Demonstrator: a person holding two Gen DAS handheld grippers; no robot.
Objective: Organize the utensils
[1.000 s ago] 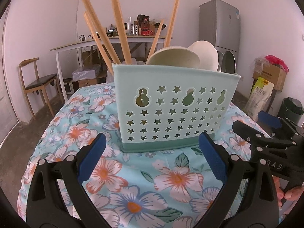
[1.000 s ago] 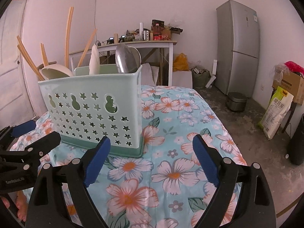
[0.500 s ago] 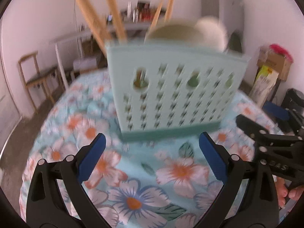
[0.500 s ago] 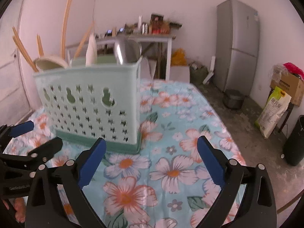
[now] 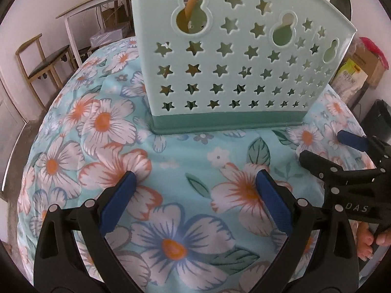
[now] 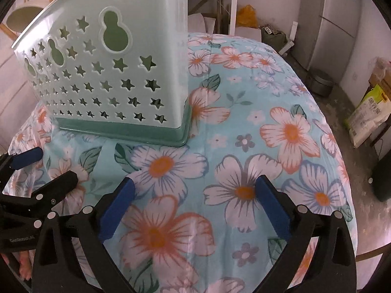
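With the left gripper [image 5: 194, 201] and the right gripper [image 6: 194, 206] both spread wide and empty over the floral cloth [image 5: 171, 161], the utensil basket [image 5: 234, 56] ahead could tip if nudged.

A light green basket [image 6: 110, 73] with star holes stands on the tabletop [image 6: 281, 92], near its far left part. A flowery blue cloth covers the tabletop. The right gripper [image 6: 193, 204] hangs over the near part of the cloth, its blue jaws wide apart with only cloth between them. The left gripper [image 6: 36, 171] pokes in at the left edge, just in front of the basket. Past the far edge stands a grey fridge [image 6: 325, 24].
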